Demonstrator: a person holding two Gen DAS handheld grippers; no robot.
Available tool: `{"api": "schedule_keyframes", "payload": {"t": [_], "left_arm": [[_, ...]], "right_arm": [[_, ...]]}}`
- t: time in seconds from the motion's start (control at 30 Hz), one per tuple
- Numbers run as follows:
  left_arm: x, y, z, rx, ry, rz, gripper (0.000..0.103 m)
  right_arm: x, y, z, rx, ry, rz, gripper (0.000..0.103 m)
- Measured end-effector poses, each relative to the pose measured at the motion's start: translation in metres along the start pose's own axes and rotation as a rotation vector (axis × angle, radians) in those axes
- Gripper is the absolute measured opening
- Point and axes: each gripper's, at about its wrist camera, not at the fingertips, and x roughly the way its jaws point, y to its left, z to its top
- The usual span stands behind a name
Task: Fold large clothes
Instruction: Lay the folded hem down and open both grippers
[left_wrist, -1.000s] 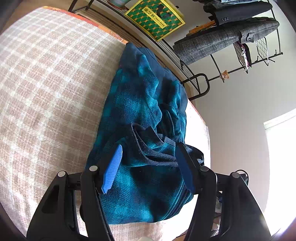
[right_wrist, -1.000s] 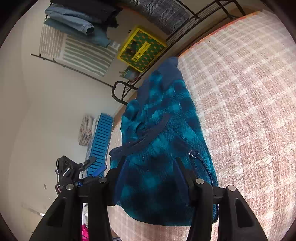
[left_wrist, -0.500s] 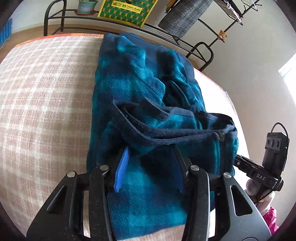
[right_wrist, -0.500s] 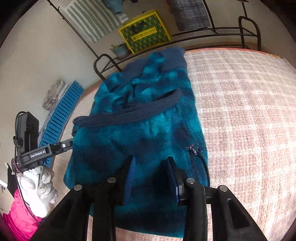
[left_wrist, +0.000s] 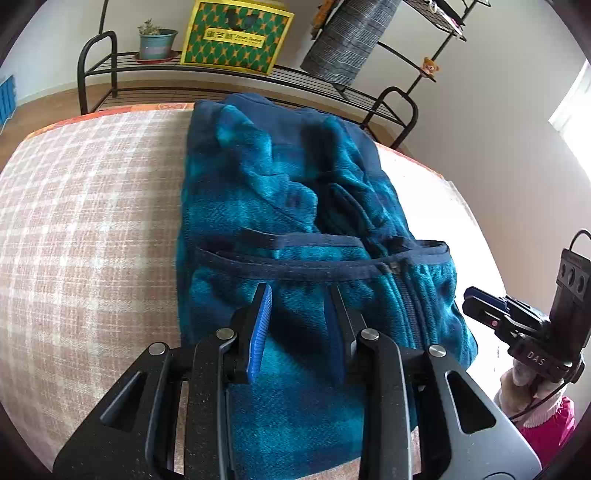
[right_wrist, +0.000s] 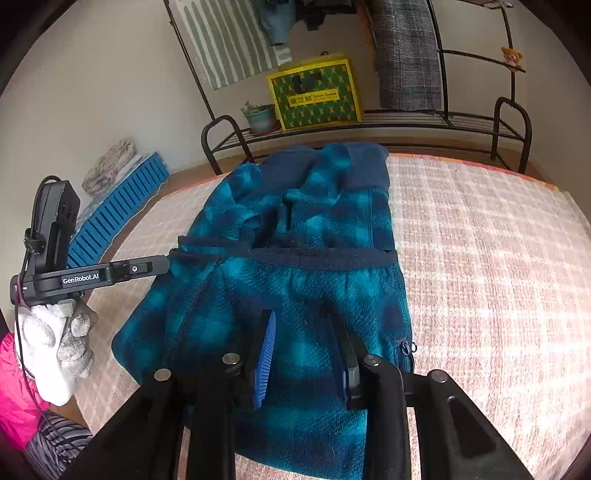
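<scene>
Left gripper (left_wrist: 298, 295): jaws closing and narrower than a second ago, fleece lying between and beneath the blue pads (left_wrist: 260, 325); whether they already pinch it cannot be told. Right gripper (right_wrist: 302, 325): jaws opening slightly after a sharper narrowing, pads set over the near fold with fabric in the gap; no firm pinch is evident. The teal plaid fleece jacket (left_wrist: 280, 206) lies on the checked bed cover (left_wrist: 85, 221), already narrowed into a long strip running away from both cameras, with its navy hem band (right_wrist: 295, 256) crossing the bundle just beyond both sets of fingertips and the zipper (left_wrist: 408, 295) running along the side nearer the right gripper. Compared with a second ago, both wrists have rolled to square up with the strip, so the garment now sits straight ahead in each view rather than slanted. The left-hand tool, held in a white knitted glove (right_wrist: 55, 347), shows at the edge of the right view, just beside the hem band. Judgement: the hands are positioned for a paired grasp on the near end, likely to carry it over toward the collar. The metal rack (left_wrist: 258, 79) with a yellow-green bag (left_wrist: 234, 35) stands behind, clear of the work.
</scene>
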Motion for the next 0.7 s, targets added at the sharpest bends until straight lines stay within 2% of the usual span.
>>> {"api": "schedule_keyframes", "payload": {"t": [0.1,0.17,0.27,0.33,0.4,0.5,0.6,0.7], "left_arm": [[0.001,-0.013,-0.005,0.033,-0.009,-0.020,0.028],[0.009,-0.019,-0.007,0.048,-0.010,-0.004,0.028],[0.031,-0.017,-0.013,0.072,0.046,0.068,0.028],[0.048,-0.011,-0.021,0.093,0.080,0.117,0.028],[0.049,-0.012,-0.024,0.122,0.055,0.120,0.029],[0.050,-0.018,-0.024,0.136,0.064,0.158,0.029],[0.045,-0.019,-0.022,0.126,0.063,0.166,0.029],[0.027,-0.022,-0.018,0.143,0.017,0.194,0.029]], "right_arm": [[0.010,0.013,0.006,-0.050,-0.041,-0.018,0.032],[0.028,0.018,0.014,-0.055,-0.012,-0.010,0.032],[0.054,0.021,0.015,-0.100,0.049,-0.092,0.032],[0.068,0.016,0.013,-0.086,0.099,-0.120,0.032],[0.078,0.013,0.009,-0.064,0.120,-0.131,0.033],[0.081,0.018,0.008,-0.085,0.125,-0.169,0.033],[0.072,0.018,0.010,-0.050,0.130,-0.171,0.033],[0.054,0.022,0.015,-0.036,0.098,-0.195,0.033]]}}
